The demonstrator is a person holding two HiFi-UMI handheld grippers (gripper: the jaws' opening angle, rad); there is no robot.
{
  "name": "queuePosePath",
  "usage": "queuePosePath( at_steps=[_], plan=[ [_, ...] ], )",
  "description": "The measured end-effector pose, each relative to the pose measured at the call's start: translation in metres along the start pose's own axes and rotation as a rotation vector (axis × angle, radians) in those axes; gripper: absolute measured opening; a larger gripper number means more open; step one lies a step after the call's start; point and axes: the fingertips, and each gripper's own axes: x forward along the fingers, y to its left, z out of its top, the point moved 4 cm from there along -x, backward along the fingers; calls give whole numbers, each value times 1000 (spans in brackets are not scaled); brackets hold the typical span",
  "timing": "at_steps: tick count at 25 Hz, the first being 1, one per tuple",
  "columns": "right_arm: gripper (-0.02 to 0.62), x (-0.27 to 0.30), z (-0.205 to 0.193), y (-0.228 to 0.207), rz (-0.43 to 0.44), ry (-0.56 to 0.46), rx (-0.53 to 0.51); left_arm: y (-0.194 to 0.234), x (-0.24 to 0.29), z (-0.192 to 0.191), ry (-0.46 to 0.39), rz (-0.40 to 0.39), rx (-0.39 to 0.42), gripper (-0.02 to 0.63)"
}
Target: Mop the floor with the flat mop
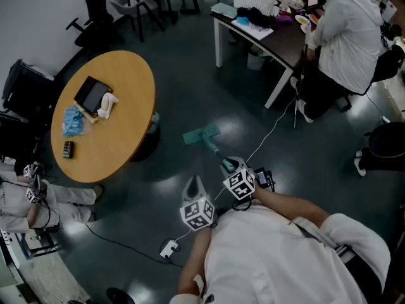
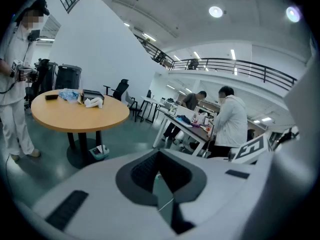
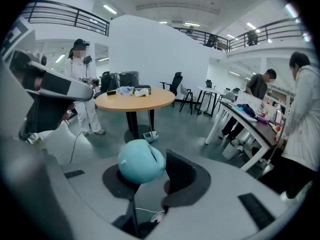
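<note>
Mopping looks under way, though how much is done cannot be told: the floor [image 1: 190, 75] shows no clear wet track. The mop [image 1: 201, 134] has its flat head down on the floor between the round desk [image 1: 120, 106] and the long desk [image 1: 278, 40], pole slanting back to the person. The right gripper [image 1: 229, 164] is clamped on the pole's round end [image 3: 141, 160]. The left gripper [image 1: 193, 183] hangs just beside it, jaws drawn in to a sliver, empty. Most of the visible floor probably remains. Count: one mop, two grippers, two desks, one white cable [image 1: 272, 128] near the mop.
</note>
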Motion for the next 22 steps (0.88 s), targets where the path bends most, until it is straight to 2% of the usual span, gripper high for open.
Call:
queuePosePath(
  at_steps=[13, 22],
  plan=[
    [115, -1, -1, -2, 0, -13, -9, -2, 1, -1, 6, 4, -9, 5],
    [115, -4, -16, -4, -15, 11, -21, -6, 16, -1, -7, 13, -22, 5]
  ],
)
